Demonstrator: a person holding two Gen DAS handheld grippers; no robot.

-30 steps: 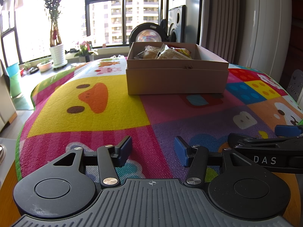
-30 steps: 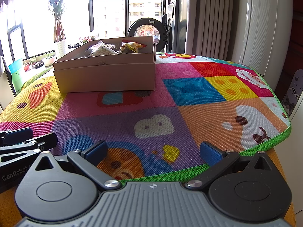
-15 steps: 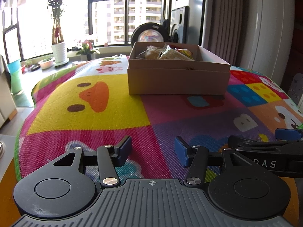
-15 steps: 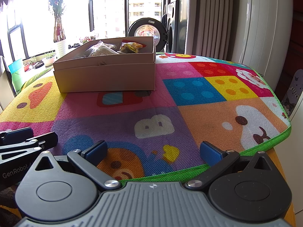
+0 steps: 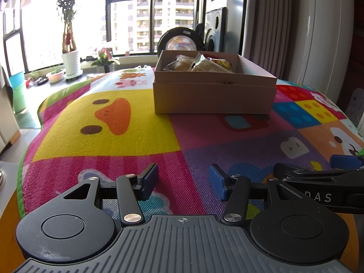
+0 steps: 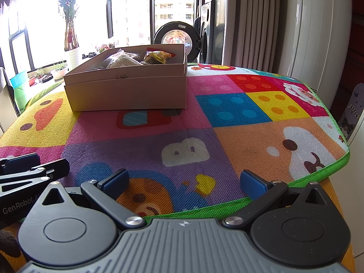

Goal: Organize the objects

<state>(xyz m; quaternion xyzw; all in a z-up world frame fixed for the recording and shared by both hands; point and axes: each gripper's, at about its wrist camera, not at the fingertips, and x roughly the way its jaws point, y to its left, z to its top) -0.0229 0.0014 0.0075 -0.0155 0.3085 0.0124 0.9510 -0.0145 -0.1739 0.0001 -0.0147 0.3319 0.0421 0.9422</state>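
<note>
Both grippers are hovering low at the near edge of the colourful play mat (image 5: 109, 136), side by side. The left gripper (image 5: 183, 183) is sitting with its jaws apart and empty; the right gripper (image 6: 184, 183) is gaping wider, also carrying nothing. The cardboard box (image 5: 213, 95) is resting at the far middle of the mat, snack packets (image 6: 157, 57) already lying inside. Nothing loose is showing on the mat, so this looks like the closing stage or a pause. Any next move is calling for a long forward reach to the box.

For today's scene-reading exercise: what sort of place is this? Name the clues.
Probably a home in a high-rise flat: a cartoon play mat covers the table, a washing machine stands by the window, and potted plants line the sill.
</note>
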